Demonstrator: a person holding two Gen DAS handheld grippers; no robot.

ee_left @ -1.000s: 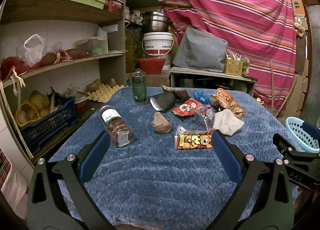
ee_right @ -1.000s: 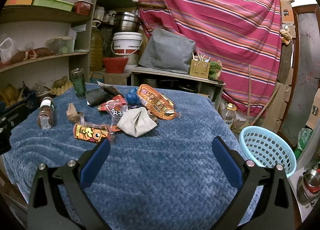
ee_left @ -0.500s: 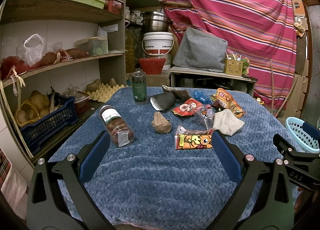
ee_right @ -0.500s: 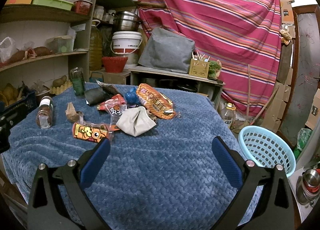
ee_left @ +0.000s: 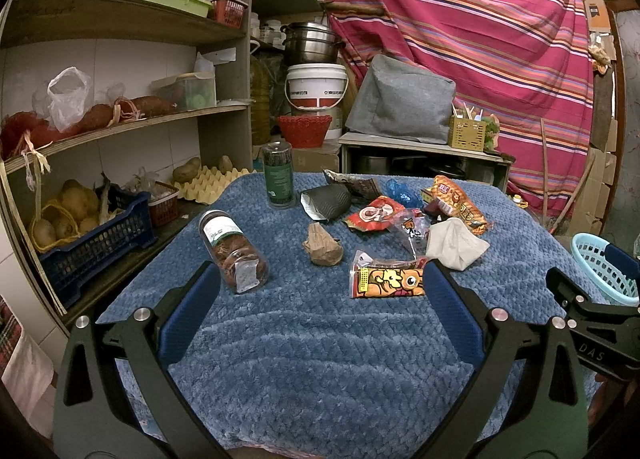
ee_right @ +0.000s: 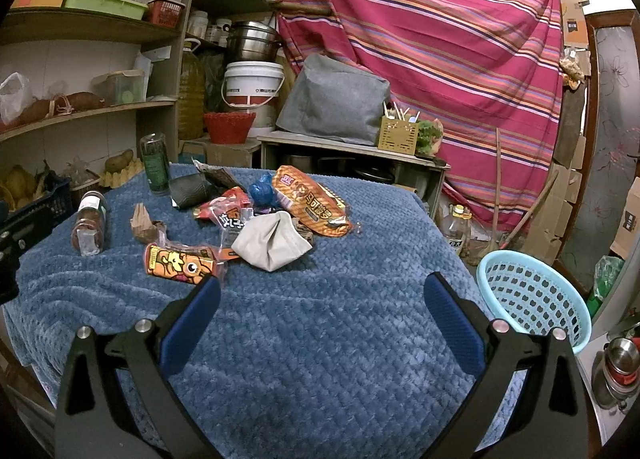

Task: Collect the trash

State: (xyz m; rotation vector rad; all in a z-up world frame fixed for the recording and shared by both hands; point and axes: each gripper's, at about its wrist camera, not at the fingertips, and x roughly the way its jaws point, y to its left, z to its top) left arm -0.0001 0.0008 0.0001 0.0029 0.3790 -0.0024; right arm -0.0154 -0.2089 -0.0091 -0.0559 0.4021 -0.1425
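Trash lies scattered on the blue-blanketed table (ee_left: 320, 359): an orange cartoon snack wrapper (ee_left: 386, 281) (ee_right: 180, 262), a crumpled white paper bag (ee_left: 456, 245) (ee_right: 272, 243), a brown paper wad (ee_left: 322, 247) (ee_right: 142, 223), a red wrapper (ee_left: 374, 215), a large orange snack bag (ee_left: 458, 205) (ee_right: 310, 201), a black pouch (ee_left: 326, 201) and a blue plastic scrap (ee_right: 262, 191). My left gripper (ee_left: 320, 299) hovers open over the near table, short of the wrappers. My right gripper (ee_right: 320, 301) is open too, over bare blanket. A light blue basket (ee_right: 534, 299) (ee_left: 600, 267) sits right of the table.
A jar (ee_left: 234, 253) lies on its side at the left, and a dark green bottle (ee_left: 278, 175) stands farther back. Shelves with a blue crate (ee_left: 92, 247) of potatoes line the left. A striped red curtain (ee_right: 420, 39) hangs behind.
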